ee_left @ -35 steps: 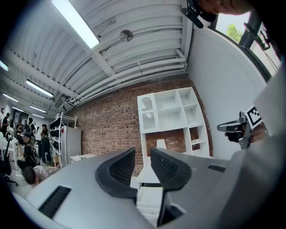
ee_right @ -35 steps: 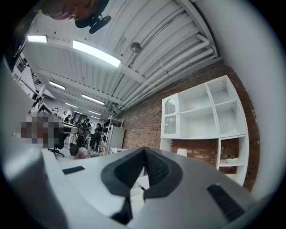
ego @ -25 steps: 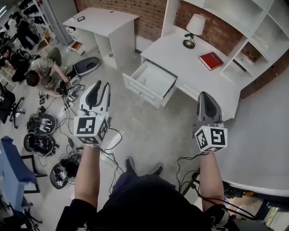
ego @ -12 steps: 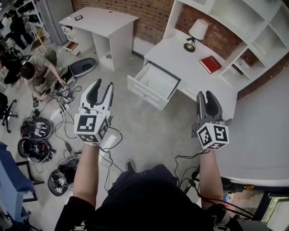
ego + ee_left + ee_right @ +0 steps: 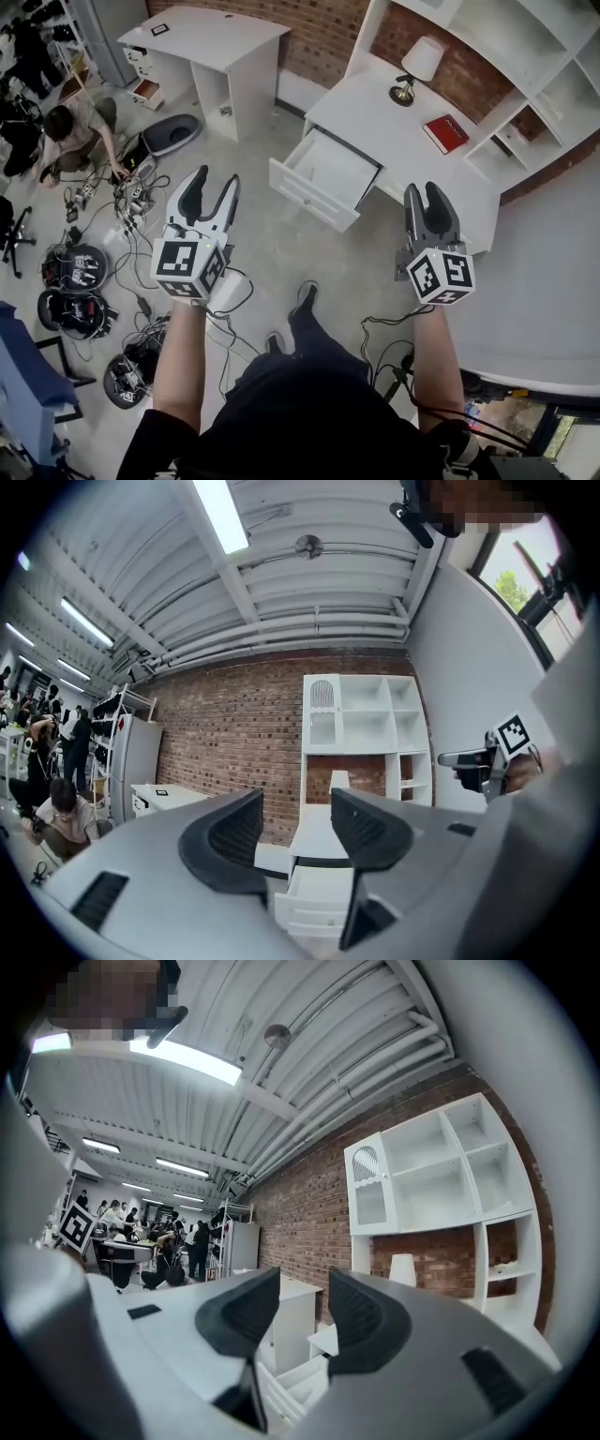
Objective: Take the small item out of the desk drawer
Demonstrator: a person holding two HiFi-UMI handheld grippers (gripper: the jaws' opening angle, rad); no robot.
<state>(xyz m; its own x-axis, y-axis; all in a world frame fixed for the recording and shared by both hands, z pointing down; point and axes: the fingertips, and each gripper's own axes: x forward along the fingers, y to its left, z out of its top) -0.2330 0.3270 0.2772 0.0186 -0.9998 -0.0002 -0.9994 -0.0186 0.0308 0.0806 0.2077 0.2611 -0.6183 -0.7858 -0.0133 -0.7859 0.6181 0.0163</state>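
No word, number or brand can be read. The left gripper [image 5: 212,187] and right gripper [image 5: 426,195] show only black-and-white square marker patterns on their cubes. Any print on the red book [image 5: 444,132] just beside the lamp [image 5: 417,67] is too small to tell.

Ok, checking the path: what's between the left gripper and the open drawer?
Head view: only bare floor between left gripper, whose empty jaws have just been opening, and drawer.

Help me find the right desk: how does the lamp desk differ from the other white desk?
The lamp desk carries a lamp and a red book; the other desk bears a small dark thing. The lamp desk joins a white shelf unit, its drawer pulled out; the other desk stands alone. Both are white, by the brick wall.
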